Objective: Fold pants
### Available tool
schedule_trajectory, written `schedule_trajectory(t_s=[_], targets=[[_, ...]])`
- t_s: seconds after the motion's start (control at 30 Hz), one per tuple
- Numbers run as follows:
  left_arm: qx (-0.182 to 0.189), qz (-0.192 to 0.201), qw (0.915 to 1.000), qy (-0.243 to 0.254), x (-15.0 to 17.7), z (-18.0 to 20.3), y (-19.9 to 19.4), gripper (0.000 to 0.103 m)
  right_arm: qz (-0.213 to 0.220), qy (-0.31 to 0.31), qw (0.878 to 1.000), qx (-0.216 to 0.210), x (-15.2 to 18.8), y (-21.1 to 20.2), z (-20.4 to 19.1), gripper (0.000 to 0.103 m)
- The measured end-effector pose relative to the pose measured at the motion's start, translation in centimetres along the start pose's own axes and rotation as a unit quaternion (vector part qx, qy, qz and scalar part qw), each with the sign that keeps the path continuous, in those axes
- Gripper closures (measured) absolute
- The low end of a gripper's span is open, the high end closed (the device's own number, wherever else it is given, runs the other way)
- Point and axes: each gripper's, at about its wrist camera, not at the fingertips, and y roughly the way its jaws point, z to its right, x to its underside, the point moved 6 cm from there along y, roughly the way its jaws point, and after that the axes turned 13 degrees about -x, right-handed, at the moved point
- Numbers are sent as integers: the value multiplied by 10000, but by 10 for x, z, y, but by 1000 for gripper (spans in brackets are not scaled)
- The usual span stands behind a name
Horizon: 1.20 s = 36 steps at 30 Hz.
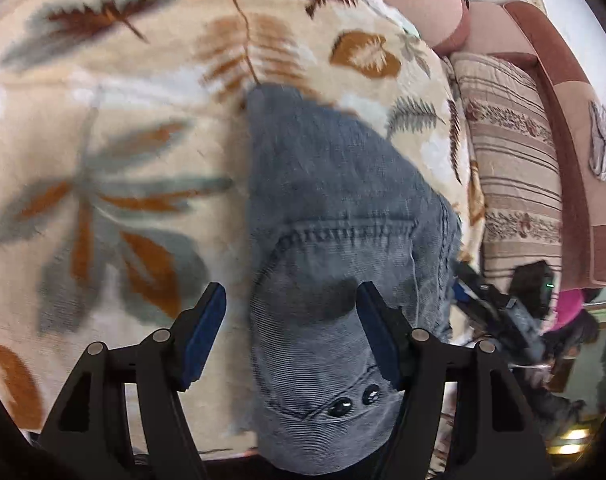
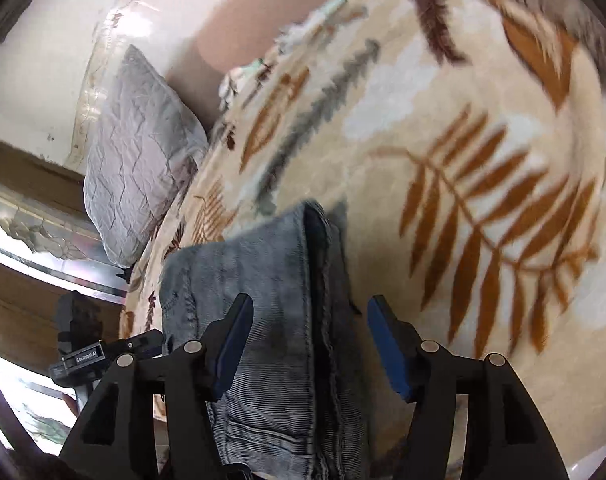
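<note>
- The grey-blue corduroy pants lie folded into a narrow stack on the leaf-print blanket; in my left view I see a stitched pocket seam across them and two dark buttons near the bottom edge; the picture is somewhat blurred.
- My left gripper hovers over the pants with its fingers spread wide; the right blue pad is over the fabric, the left one over the blanket; they grip nothing.
- My right gripper is likewise spread apart above the pants, with the thick folded edge running between the fingers; nothing is clamped.
- Beyond the blanket, a striped cushion lies against a pink sofa arm; in the right view a grey quilted pillow leans by the wall.
</note>
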Motion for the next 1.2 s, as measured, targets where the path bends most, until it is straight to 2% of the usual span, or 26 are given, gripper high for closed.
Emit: schedule_trajectory(t_s=[0.03,0.07,0.1,0.2,0.27,0.3,0.33,0.37,0.4,0.43,0.47,0.5,0.57,0.67,0.77,0.93,0.97,1.03,1.07,1.13,1.17,1.2], targets=[[25,-152,9999,-12,3,3,6,36,0,0,10000,0,0,0,0,41],[99,-242,9997,10,7,7,11,35,-88,121,9996,-224,6,7,3,41],[108,-246,9996,23,8,9,13,27,-186,194,9986,-451,11,13,4,41],[161,-202,9997,-12,9,14,16,22,-268,2,9969,-746,19,17,-3,39],[187,-204,9996,-74,9,15,17,22,-322,26,9968,-729,19,18,1,45],[176,-180,9996,-93,9,17,17,22,-386,-159,9982,-423,20,21,-3,48],[161,-148,9997,-79,10,18,17,22,-386,-159,9982,-423,20,21,-3,51],[161,-81,9998,-46,11,20,15,27,-413,-352,9984,-183,22,22,-8,58],[159,-14,9999,-2,12,21,14,38,-429,-682,9967,90,25,23,-17,65],[96,61,9999,72,13,23,12,43,-449,-1154,9907,570,28,26,-25,67],[-1,146,9998,162,13,26,10,54,-550,-1763,9750,1234,33,31,-36,71],[-82,242,9993,266,14,28,5,64,-550,-1763,9750,1234,33,31,-36,77],[-145,436,9981,411,12,30,-6,73,-518,-1856,9716,1377,33,32,-50,82],[-32,645,9969,442,4,25,-27,78,-457,-1827,9772,983,25,27,-84,85],[-47,972,9946,372,-12,11,-52,78,-444,-1836,9788,790,17,33,-101,85],[-267,1486,9883,195,-54,-24,-97,78,-360,-2100,9757,512,-9,76,-152,85],[-405,1561,9867,182,-65,-32,-100,76,-336,-2204,9735,512,-17,89,-164,85],[-819,1667,9826,71,-82,-49,-97,65,-337,-2328,9700,614,-28,112,-174,83],[-1121,1693,9792,15,-91,-60,-91,55,-343,-2439,9657,826,-32,127,-174,80],[-1732,1573,9722,-120,-102,-85,-70,52,-430,-2622,9534,1429,-36,155,-163,78],[-1815,1449,9725,-148,-104,-92,-61,52,-552,-2709,9436,1823,-36,170,-152,78],[-1841,1273,9744,-215,-104,-102,-50,52,-642,-2727,9386,2014,-35,179,-145,77]])
